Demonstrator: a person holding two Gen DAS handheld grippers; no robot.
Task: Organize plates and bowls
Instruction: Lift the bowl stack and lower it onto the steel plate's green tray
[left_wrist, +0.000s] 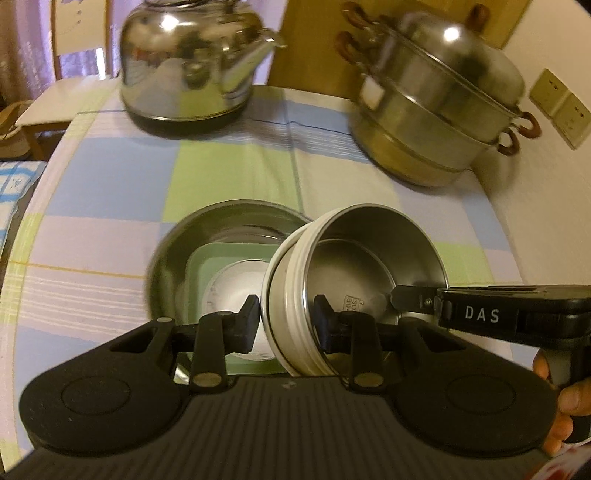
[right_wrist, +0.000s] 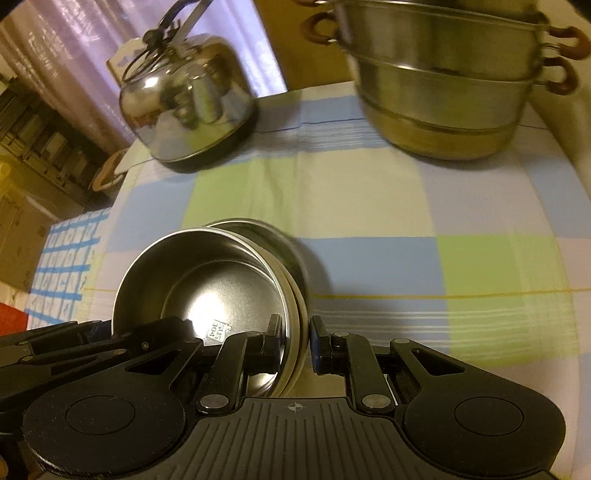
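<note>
A steel bowl (left_wrist: 369, 251) with a white outer wall hangs tilted above the table, held from both sides. My left gripper (left_wrist: 287, 321) is shut on its left wall, one finger outside and one inside. My right gripper (right_wrist: 295, 341) is shut on the opposite wall of the same bowl (right_wrist: 207, 280). In the left wrist view, one of the right gripper's fingers (left_wrist: 410, 302) reaches in over the rim. Just beneath and left sits a wide steel dish (left_wrist: 207, 229) holding a green square plate (left_wrist: 210, 266) and a small white bowl (left_wrist: 232, 288). That dish's rim (right_wrist: 273, 236) shows behind the held bowl.
A shiny kettle (left_wrist: 188, 62) stands at the back left of the checked tablecloth (left_wrist: 240, 166). A stacked steel steamer pot (left_wrist: 439, 110) with brown handles stands at the back right by the wall. A chair (left_wrist: 55, 103) is beyond the table's left edge. A hand (left_wrist: 565, 398) holds the right gripper.
</note>
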